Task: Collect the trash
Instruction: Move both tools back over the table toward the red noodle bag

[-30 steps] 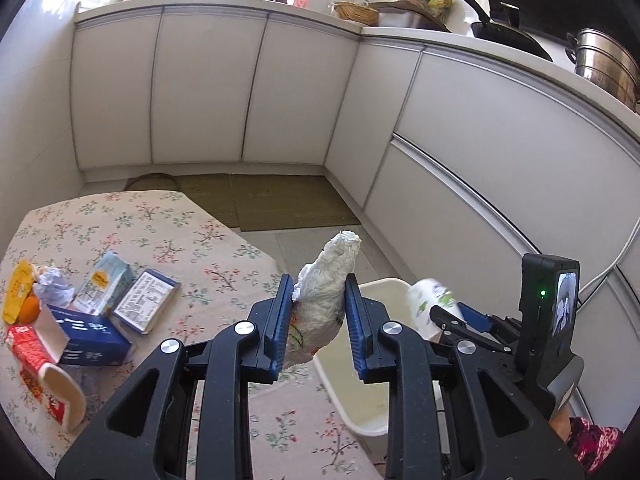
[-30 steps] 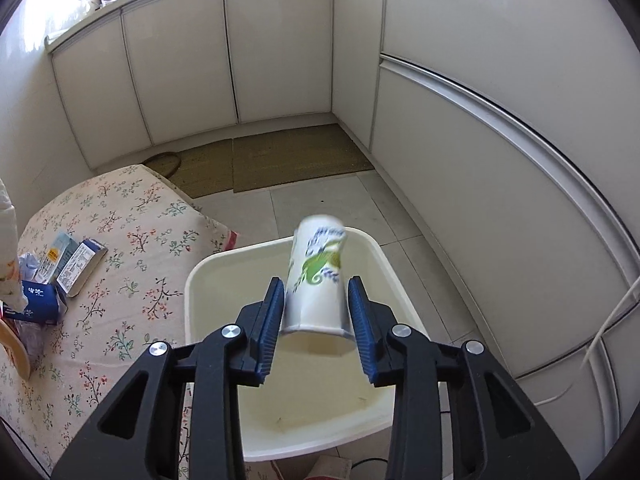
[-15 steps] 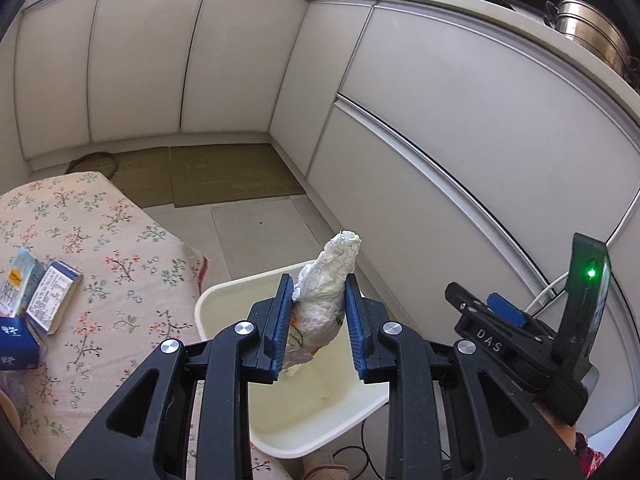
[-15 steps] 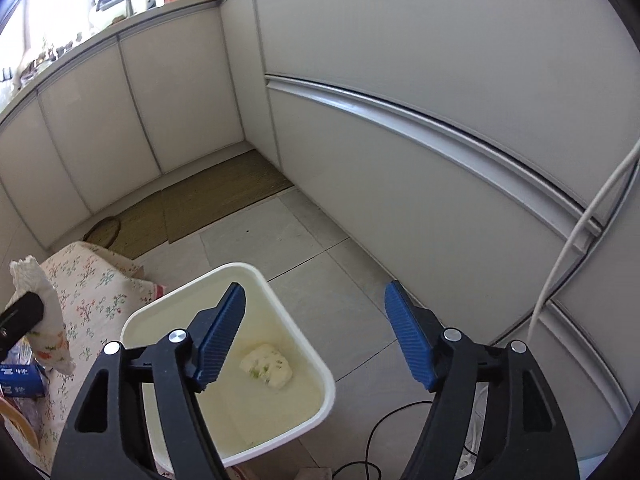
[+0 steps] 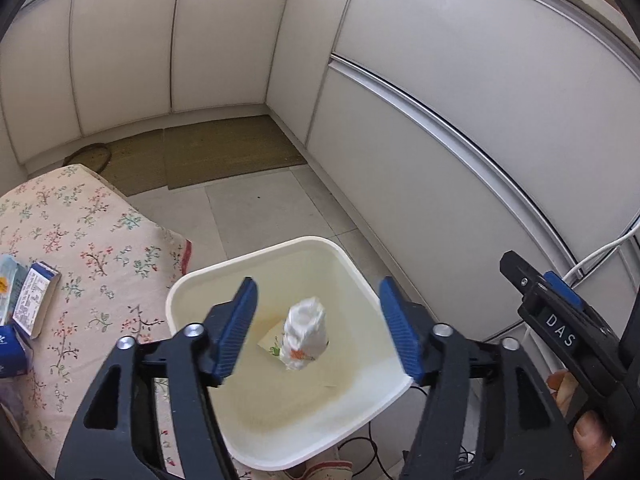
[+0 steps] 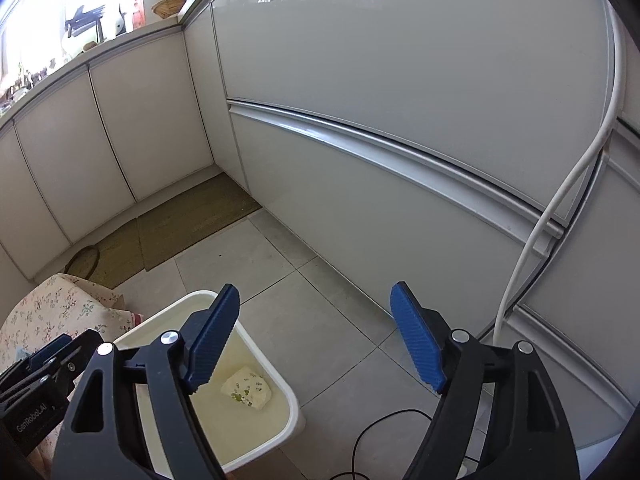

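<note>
Boxes (image 5: pixel 34 300) remain on the floral table (image 5: pixel 100 240) at left. Your left gripper (image 5: pixel 316 332) just spread its jaws; the crumpled wrapper (image 5: pixel 304 332) is now in the bin (image 5: pixel 360 276) with the cup (image 6: pixel 246 388). Right gripper (image 6: pixel 316 340) is spread, empty: go back for more.

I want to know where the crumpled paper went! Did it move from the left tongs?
Yes. The crumpled paper left the open left tongs and dropped down into the white bin.

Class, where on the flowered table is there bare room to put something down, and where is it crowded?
Bare cloth runs along the flowered table from its far end to the corner beside the white bin. Its left edge is crowded with small boxes.
</note>
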A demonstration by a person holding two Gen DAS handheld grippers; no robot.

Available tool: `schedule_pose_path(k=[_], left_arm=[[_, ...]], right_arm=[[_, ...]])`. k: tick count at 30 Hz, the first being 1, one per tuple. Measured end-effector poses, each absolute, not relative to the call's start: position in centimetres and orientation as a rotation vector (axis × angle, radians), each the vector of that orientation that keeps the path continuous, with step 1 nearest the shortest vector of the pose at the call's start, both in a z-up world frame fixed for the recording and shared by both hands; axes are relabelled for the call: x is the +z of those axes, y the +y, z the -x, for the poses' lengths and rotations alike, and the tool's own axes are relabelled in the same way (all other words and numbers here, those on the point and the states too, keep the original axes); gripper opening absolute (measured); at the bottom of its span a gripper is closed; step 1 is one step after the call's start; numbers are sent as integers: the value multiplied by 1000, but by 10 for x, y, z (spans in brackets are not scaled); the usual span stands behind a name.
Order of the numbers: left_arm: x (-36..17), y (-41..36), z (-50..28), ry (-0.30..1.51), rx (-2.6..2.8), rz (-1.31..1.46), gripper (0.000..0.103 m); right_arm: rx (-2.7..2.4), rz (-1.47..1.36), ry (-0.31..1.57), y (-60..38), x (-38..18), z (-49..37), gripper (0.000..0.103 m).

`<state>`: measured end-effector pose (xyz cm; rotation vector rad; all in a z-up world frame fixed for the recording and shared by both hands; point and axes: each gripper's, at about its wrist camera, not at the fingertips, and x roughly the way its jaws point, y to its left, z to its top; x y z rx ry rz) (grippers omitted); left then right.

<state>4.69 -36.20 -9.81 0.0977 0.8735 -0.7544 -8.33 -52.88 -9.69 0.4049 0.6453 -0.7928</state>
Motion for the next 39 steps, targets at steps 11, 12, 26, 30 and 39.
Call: schedule_pose_path(k=[11,12,26,30,39], left_arm=[[-71,-307,-53,743,-529,-152,96],[-69,-300,-53,729,-511,-167,96],[-47,-153,-82,706,-230,-186,96],[-47,-105,-97,725,-151,-169,96],[-72,3,-132,968,-34,84,96]], right_arm=[[-741,-260,603,-474,-80,60,93],[-731,-254,597,-468,-78,57,94],[-465,-144,595,-334,-56,-14,96],[-391,-113,610,-295,-57,-34,96],[-267,-86,670,-235,-70,-70,96]])
